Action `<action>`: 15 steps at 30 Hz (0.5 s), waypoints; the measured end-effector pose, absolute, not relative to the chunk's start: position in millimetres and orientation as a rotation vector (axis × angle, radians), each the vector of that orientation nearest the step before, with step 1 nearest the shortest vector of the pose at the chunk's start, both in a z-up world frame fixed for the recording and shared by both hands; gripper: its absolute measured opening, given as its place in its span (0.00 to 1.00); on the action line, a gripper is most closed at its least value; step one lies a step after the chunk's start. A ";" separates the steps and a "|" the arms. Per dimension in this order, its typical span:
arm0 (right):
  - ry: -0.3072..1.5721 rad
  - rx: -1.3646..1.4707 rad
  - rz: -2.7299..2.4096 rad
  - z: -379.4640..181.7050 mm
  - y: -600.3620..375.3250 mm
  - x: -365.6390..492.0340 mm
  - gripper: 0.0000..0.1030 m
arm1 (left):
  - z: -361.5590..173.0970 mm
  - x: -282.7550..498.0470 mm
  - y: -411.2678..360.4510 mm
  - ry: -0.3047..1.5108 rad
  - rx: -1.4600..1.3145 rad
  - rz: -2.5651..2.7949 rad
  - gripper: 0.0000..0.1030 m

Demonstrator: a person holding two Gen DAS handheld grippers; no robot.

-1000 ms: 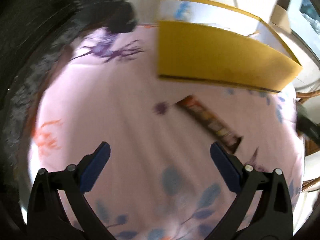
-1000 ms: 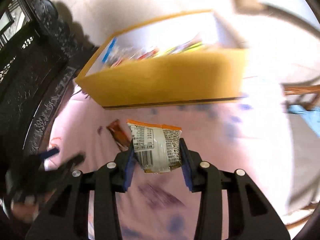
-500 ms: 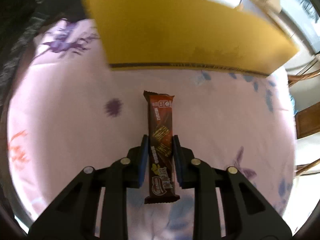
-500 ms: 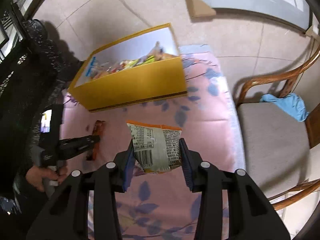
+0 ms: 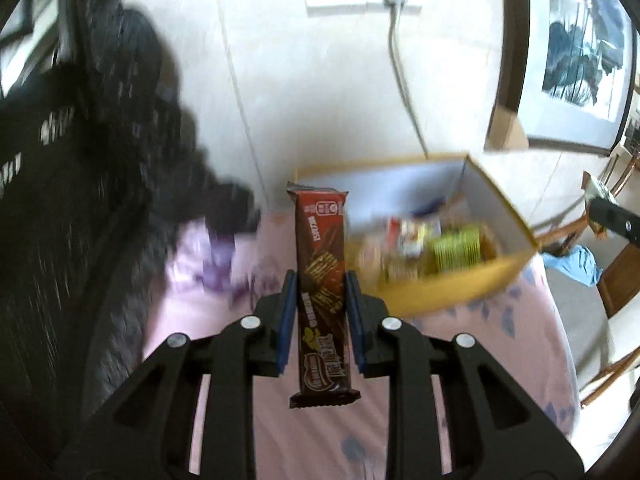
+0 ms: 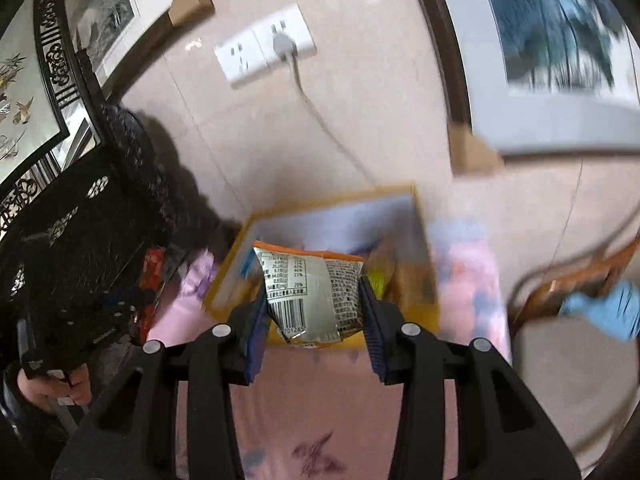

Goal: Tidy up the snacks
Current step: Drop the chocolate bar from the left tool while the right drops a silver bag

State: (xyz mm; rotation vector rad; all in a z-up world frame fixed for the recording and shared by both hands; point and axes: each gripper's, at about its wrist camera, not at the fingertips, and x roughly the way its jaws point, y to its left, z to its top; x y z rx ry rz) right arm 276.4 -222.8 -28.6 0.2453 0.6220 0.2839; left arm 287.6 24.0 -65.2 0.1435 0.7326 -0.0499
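My left gripper [image 5: 320,304] is shut on a long brown chocolate bar [image 5: 322,264] and holds it in the air, in front of the yellow box [image 5: 452,292]. The open box holds several snack packets [image 5: 440,248]. My right gripper [image 6: 314,312] is shut on a silver and orange snack packet [image 6: 312,296], raised just before the same yellow box [image 6: 424,292]. The left gripper with its bar shows at the left of the right wrist view [image 6: 148,304].
The box stands on a table with a pink flowered cloth [image 5: 500,360], against a tiled wall with a socket and cable [image 6: 280,46]. A dark carved cabinet [image 6: 72,248] stands at the left. A wooden chair with a blue cloth [image 6: 600,312] is at the right.
My left gripper closed on the chocolate bar and lifted it off the cloth toward the box. My right gripper carried its packet up and closer to the box.
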 end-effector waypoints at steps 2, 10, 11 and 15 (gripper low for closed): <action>0.611 0.236 0.277 -17.1 -227.4 292.3 0.41 | -45.1 299.2 27.3 0.656 0.104 -0.140 0.23; 0.654 0.116 0.128 -21.0 -223.1 372.8 0.41 | -29.9 385.3 9.1 0.640 0.093 -0.037 0.23; 0.669 0.101 0.129 -27.7 -221.1 377.8 0.41 | -30.6 390.6 9.7 0.643 0.102 0.001 0.23; 0.694 0.152 0.143 -44.9 -227.2 386.8 0.41 | -33.3 400.6 17.0 0.660 0.089 0.003 0.23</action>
